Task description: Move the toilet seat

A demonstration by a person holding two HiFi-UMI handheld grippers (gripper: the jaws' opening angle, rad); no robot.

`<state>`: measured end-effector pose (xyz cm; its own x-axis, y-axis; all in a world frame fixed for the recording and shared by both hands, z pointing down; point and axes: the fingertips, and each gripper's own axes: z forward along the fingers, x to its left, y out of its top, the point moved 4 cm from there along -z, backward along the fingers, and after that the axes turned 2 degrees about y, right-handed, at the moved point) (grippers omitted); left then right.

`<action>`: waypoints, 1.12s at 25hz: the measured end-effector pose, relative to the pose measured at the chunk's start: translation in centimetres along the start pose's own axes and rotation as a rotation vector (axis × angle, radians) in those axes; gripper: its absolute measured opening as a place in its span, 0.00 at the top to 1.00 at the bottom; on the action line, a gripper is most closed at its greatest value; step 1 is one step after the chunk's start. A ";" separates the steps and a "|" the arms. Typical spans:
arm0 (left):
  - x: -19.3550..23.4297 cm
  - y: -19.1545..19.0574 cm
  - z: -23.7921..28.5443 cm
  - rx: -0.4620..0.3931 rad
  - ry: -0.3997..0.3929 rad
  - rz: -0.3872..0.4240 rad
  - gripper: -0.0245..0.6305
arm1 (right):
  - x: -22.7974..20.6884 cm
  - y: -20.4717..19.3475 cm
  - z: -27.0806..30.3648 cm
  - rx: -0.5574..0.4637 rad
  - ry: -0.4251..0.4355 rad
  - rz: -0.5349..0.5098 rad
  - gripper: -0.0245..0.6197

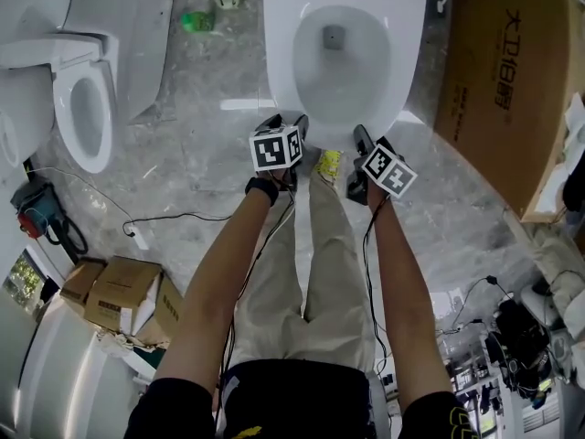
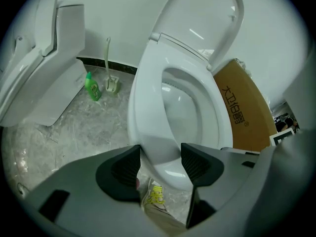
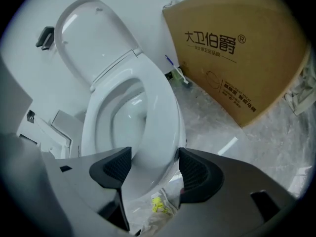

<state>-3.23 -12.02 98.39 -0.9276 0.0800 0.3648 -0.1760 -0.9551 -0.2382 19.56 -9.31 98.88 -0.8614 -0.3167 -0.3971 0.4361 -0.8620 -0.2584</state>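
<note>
Toilet seat (image 1: 279,62) lies flat on the white bowl, its ring down on the rim, while the lid (image 2: 197,19) stands raised behind it against the wall. The person stands right at the front of the toilet, both arms reaching down to the seat's front edge.

The left hand-held gripper (image 1: 285,124) sits at the front left of the seat, its marker cube turned up toward the head view. In the left gripper view its jaws stand well apart, and the rounded front of the seat fills the gap between the two dark pads (image 2: 129,167). No squeeze on the seat shows, and whether either pad brushes it I cannot tell.

The right hand-held gripper (image 1: 370,143) sits just beside it at the front right of the seat. In the right gripper view its jaws are spread wide, and the seat's front curve shows between the pads (image 3: 195,169) with bare space on both sides. It has hold of nothing.

Below both sets of jaws a shoe with yellow laces (image 1: 329,163) rests on the grey marbled floor (image 1: 201,90), close to the foot of the bowl. A large cardboard box (image 1: 512,71) leans at the right of the toilet. A second toilet (image 1: 82,108) stands well apart to the left, and a green bottle (image 1: 196,21) and a toilet brush (image 2: 109,78) stand near the wall between the two toilets. Small cardboard boxes (image 1: 119,291) lie at the lower left.
</note>
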 end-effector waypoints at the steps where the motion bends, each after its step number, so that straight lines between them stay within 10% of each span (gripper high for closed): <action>1: 0.0 0.0 0.0 0.001 -0.001 -0.004 0.54 | 0.0 0.0 -0.1 0.004 0.000 -0.006 0.46; 28: -2.6 2.3 -8.2 -0.086 -0.060 -0.020 0.56 | 4.1 3.0 -9.3 -0.087 0.159 0.100 0.51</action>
<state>-3.91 -12.12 89.45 -0.9029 0.0792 0.4226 -0.2243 -0.9253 -0.3059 19.76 -9.51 88.31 -0.7634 -0.3268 -0.5572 0.5446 -0.7895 -0.2831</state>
